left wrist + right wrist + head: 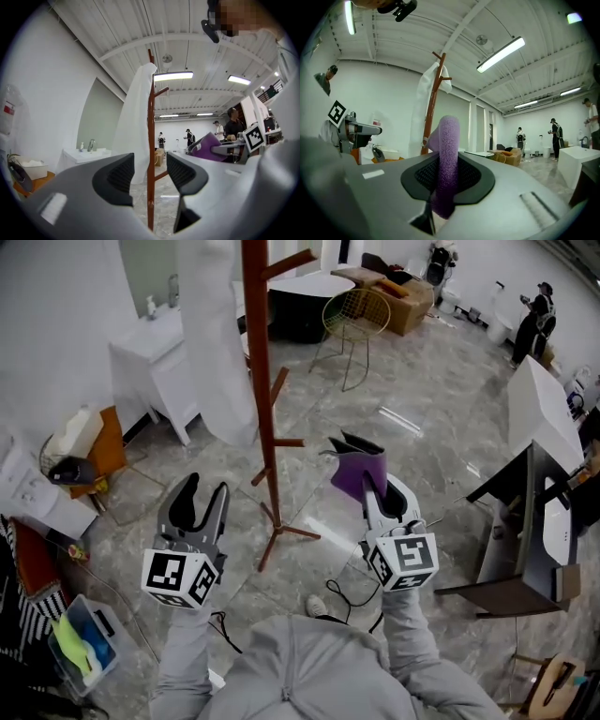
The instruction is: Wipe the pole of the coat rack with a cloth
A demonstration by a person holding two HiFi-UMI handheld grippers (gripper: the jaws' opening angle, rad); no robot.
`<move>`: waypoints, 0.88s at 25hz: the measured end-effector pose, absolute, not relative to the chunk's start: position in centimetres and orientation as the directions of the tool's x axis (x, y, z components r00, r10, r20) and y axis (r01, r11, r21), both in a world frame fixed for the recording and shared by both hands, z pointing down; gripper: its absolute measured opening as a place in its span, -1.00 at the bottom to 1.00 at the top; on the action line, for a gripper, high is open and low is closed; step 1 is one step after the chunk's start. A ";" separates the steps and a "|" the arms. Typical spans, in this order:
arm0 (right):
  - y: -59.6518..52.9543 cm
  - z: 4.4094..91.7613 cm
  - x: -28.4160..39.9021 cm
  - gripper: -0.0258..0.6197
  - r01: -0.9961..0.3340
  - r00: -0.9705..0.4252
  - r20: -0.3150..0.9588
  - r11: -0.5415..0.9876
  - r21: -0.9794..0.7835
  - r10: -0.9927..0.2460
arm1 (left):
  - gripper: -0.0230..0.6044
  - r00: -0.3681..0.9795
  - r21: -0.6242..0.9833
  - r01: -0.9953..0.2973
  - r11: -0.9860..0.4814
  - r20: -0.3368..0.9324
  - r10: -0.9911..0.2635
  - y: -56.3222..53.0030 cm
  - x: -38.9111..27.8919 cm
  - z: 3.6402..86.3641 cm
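The coat rack (272, 442) stands on the grey marble floor (412, 399) in the middle of the scene. Its reddish-brown pole (260, 381) rises straight up, with short pegs angling off it and legs spread at its foot. A white garment (220, 334) hangs from the upper part on the pole's left side. The left gripper (204, 495) is held near and to the left of the pole. In the left gripper view its jaws (150, 171) stand well apart with nothing gripped, and the pole (151, 154) shows through the gap, farther off and untouched. The right gripper (370, 486) is held to the right of the pole, apart from it. Its jaws (446, 176) are closed tight on a purple cloth (444, 164), which sticks up from between the pads in a thick fold. In the head view the cloth (358, 470) fans out on the far side of the jaws and does not touch the pole. Each gripper carries its marker cube on the near end, and grey sleeves (403, 652) lead back from them. A white washstand (155, 362) stands far left, and a wire chair (356, 320) stands far beyond the rack.
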State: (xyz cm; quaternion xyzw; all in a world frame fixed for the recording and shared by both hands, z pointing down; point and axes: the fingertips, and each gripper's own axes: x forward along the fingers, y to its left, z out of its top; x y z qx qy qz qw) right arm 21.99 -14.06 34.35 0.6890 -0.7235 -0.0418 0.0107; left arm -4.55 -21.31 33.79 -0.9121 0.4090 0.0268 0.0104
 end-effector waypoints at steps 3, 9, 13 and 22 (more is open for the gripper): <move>-13.8 34.3 23.2 -0.75 -0.998 -0.014 -0.059 0.010 0.069 -0.998 | -0.19 0.660 0.003 -0.750 -0.661 -0.059 -0.749 -21.6 -4.5 33.9; -13.2 33.5 24.9 -0.75 -0.999 0.022 -0.100 -0.024 0.022 -0.995 | -0.19 0.663 -0.008 -0.749 -0.663 -0.040 -0.748 -21.8 -4.1 34.1; -13.1 33.2 25.3 -0.75 -0.999 0.034 -0.120 -0.033 -0.004 -0.992 | -0.19 0.662 -0.011 -0.749 -0.662 -0.042 -0.748 -22.0 -4.0 34.0; -13.4 33.8 24.9 -0.75 -0.999 0.039 -0.129 -0.037 -0.012 -0.991 | -0.19 0.657 -0.008 -0.754 -0.657 -0.038 -0.753 -22.3 -4.1 34.5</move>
